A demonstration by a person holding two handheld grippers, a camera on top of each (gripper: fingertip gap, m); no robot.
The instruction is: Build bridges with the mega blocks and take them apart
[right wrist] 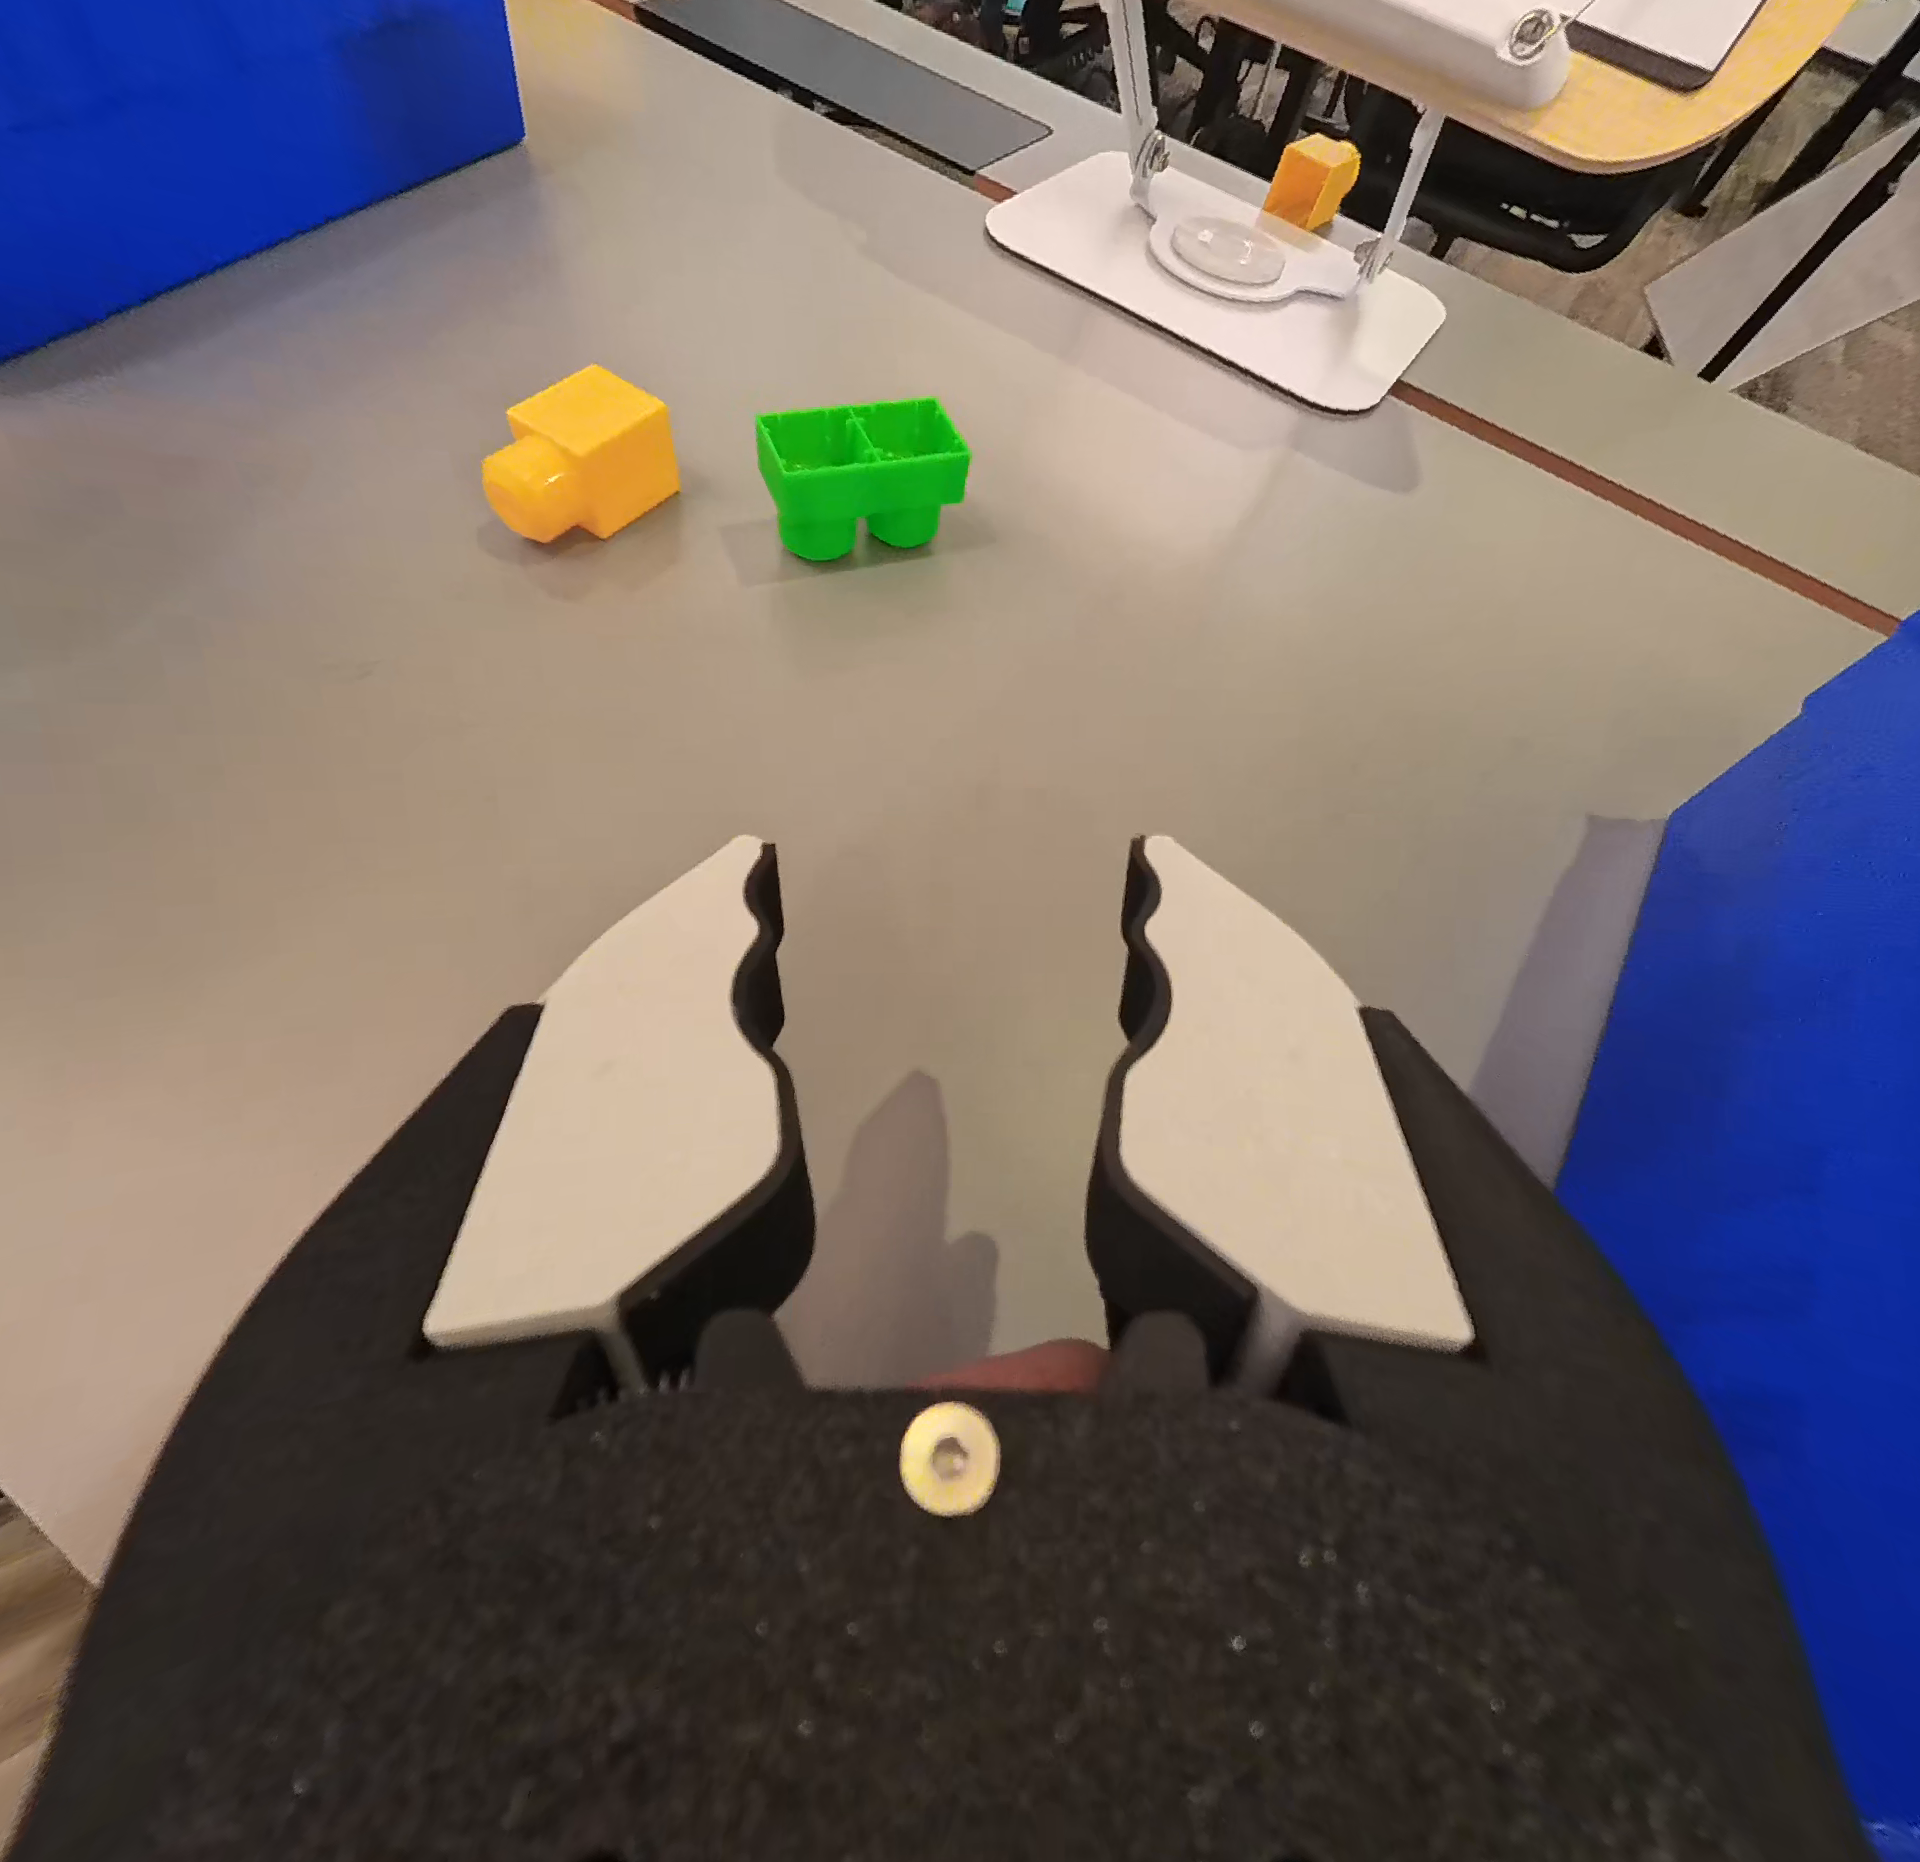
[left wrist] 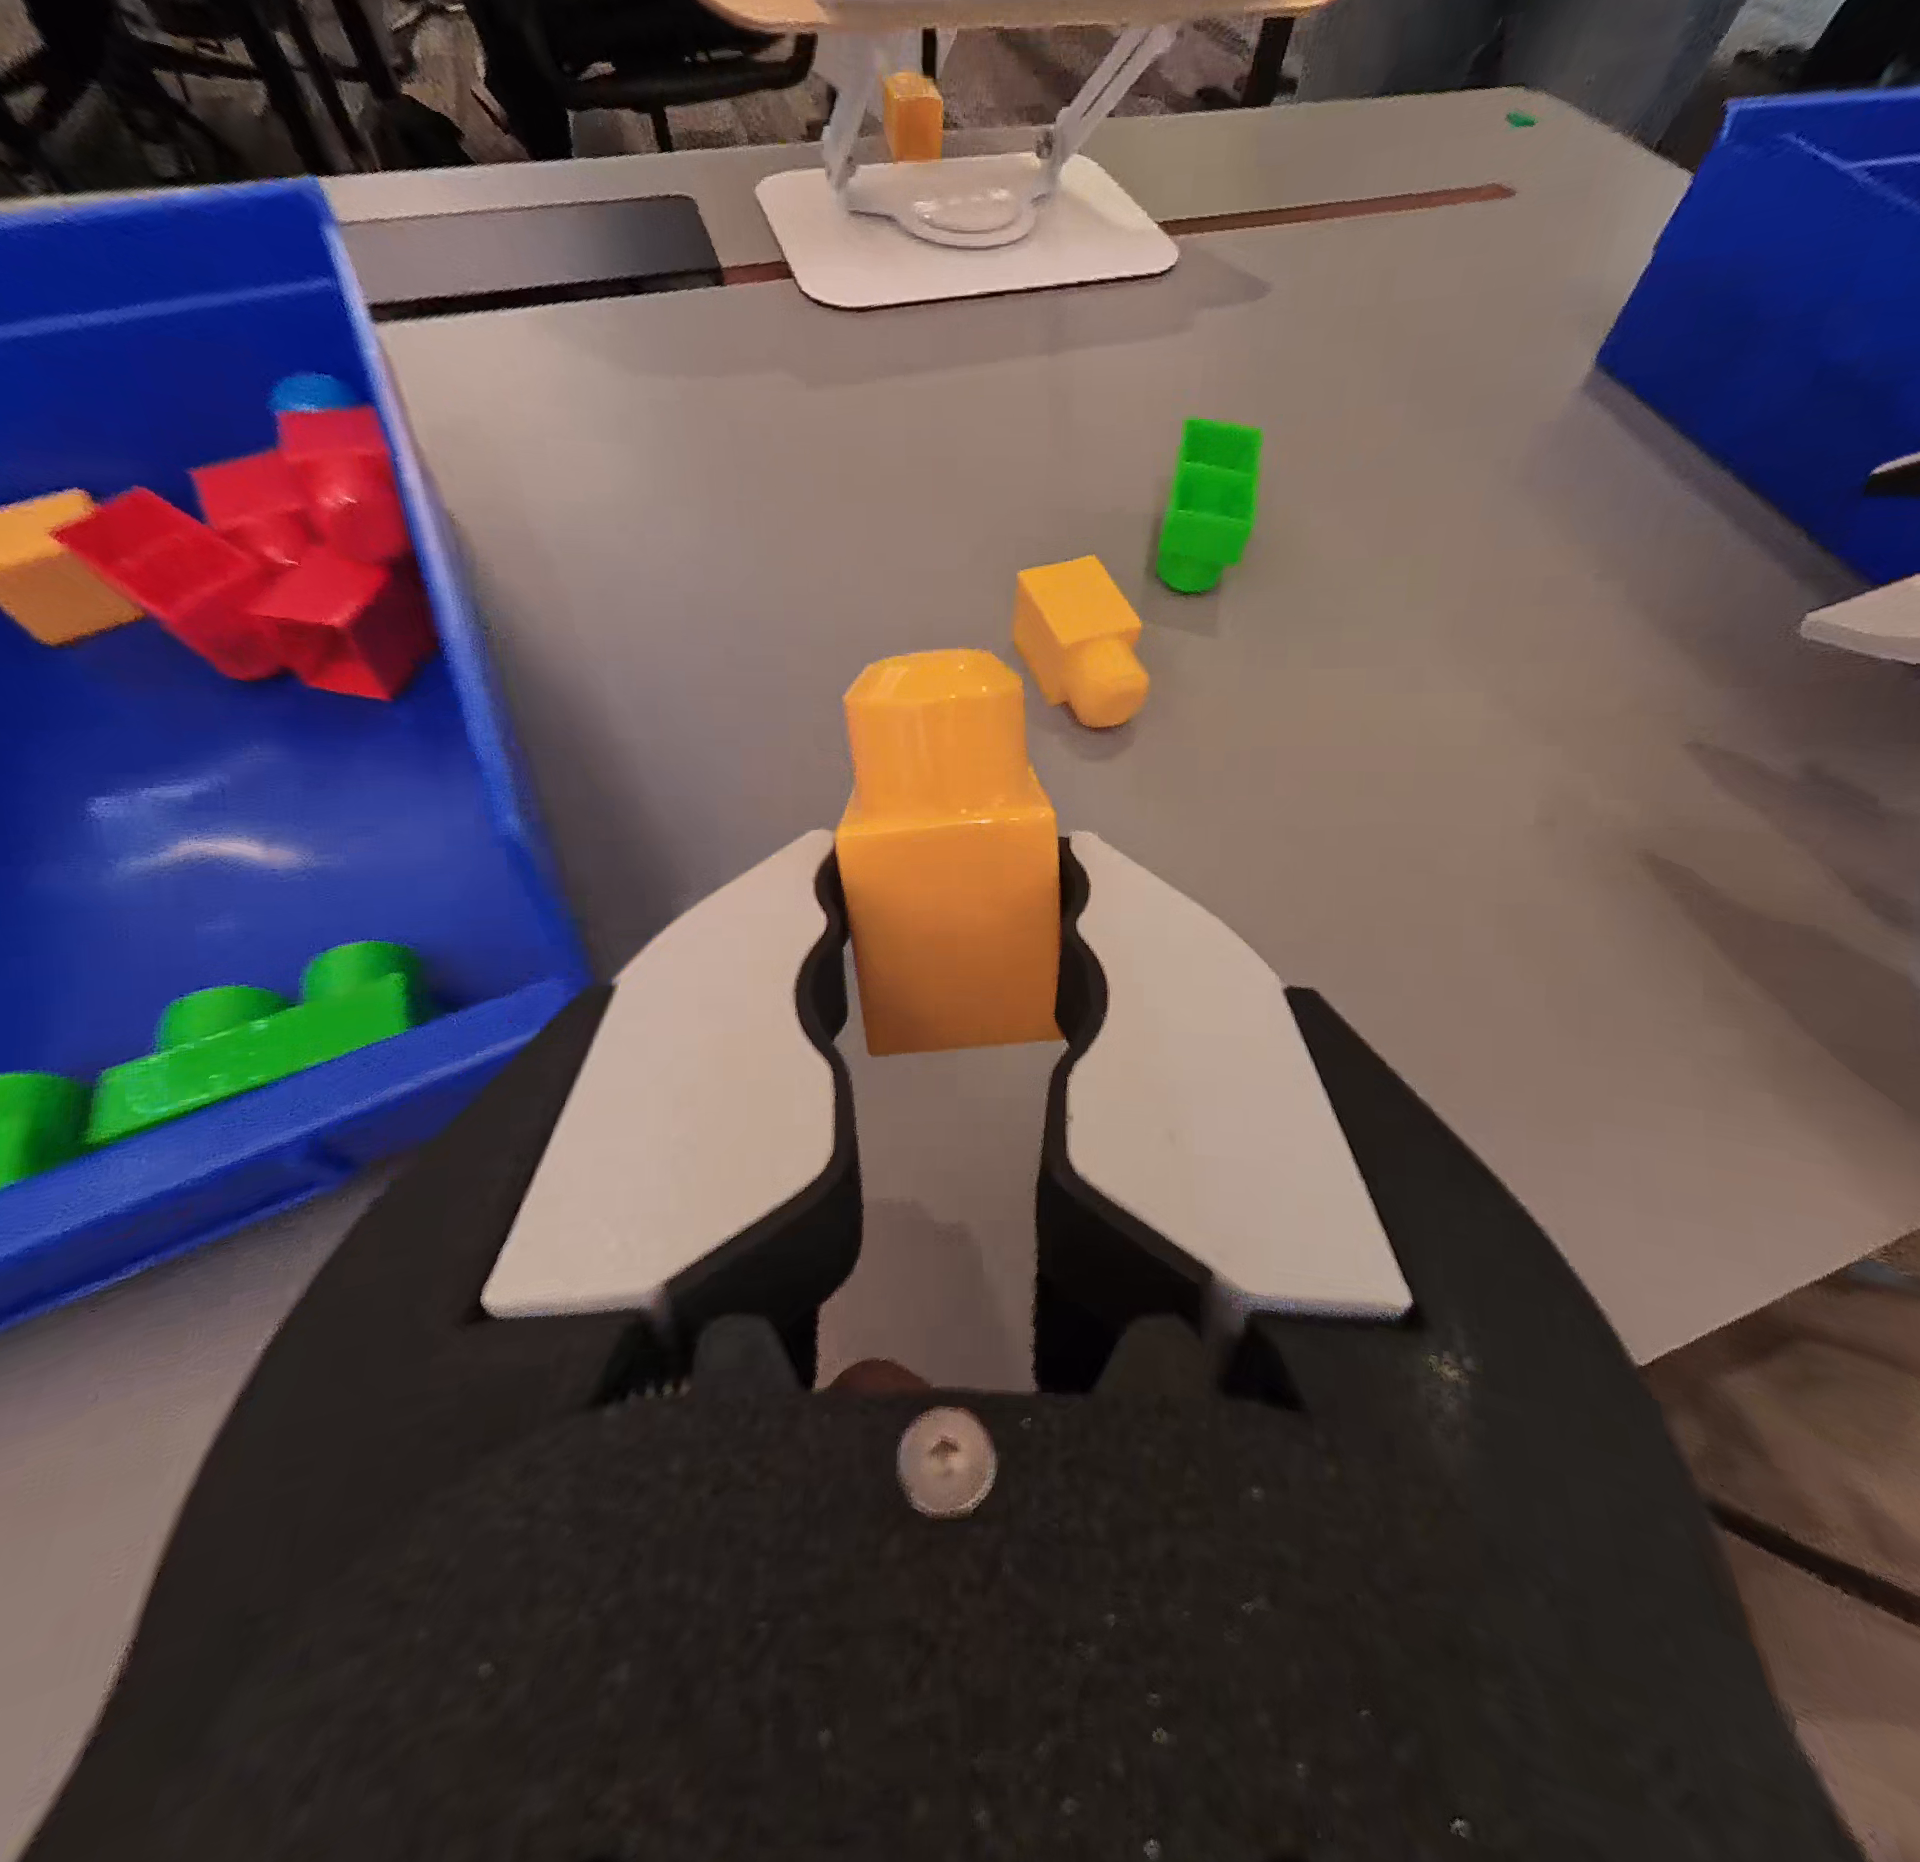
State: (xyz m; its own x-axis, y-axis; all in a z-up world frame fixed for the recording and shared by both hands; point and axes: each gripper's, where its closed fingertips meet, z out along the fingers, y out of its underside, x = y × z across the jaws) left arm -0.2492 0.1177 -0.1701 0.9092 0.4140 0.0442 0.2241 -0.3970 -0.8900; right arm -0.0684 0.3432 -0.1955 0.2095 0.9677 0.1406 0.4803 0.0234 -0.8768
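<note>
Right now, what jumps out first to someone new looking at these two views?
The left gripper, shut on an orange one-stud block at centre frame. Beyond it on the grey table lie a second orange block on its side and a green two-stud block, upside down. The right gripper hangs open, empty.

Yellow one-stud block [left wrist: 945, 908] clamped upright; second yellow block [right wrist: 582, 453] tipped sideways, green two-stud block [right wrist: 862, 474] at its 3 o'clock, inverted.

Blocks [left wrist: 260, 555] in left bin [left wrist: 499, 773], others [right wrist: 862, 472] mid-table [right wrist: 1143, 669]
</note>
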